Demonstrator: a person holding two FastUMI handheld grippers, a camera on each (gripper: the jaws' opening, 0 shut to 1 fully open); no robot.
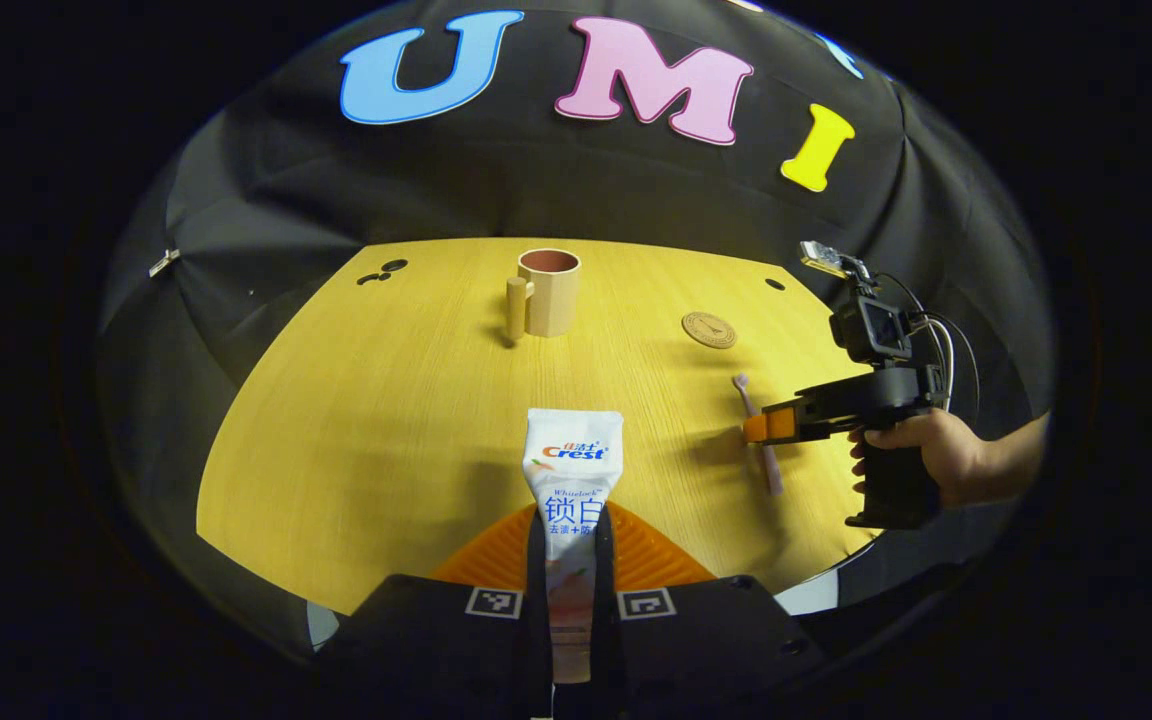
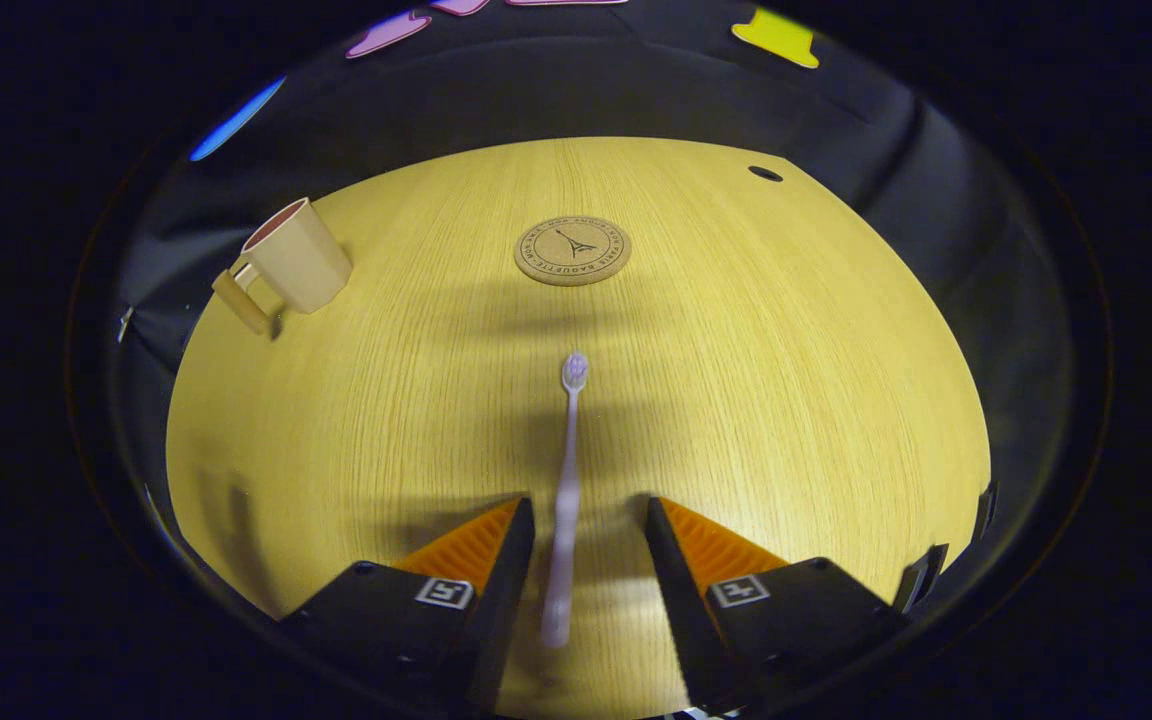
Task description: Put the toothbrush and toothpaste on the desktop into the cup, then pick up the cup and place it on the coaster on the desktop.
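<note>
The right tongs (image 1: pixel 758 428) have a black pistol-grip body topped by a boxy camera with looping cables. Square black-and-white markers sit on both tongs' finger bases. A bare hand (image 1: pixel 921 450) shows.

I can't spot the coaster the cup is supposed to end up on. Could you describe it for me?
Start with the yellow wooden desktop. Toward its far edge, right of the beige cup and just beyond the bristle end of the toothbrush, lies the coaster. It is the one flat, round, cork-coloured disc, with a dark tower drawing inside a ring of lettering.

Wood-grain desktop (image 2: pixel 786 400), matt. Glossy plastic toothpaste (image 1: pixel 572 470) tube. Matt cup (image 1: pixel 548 292). Cork-like coaster (image 2: pixel 572 251). Smooth plastic toothbrush (image 2: pixel 567 480).
</note>
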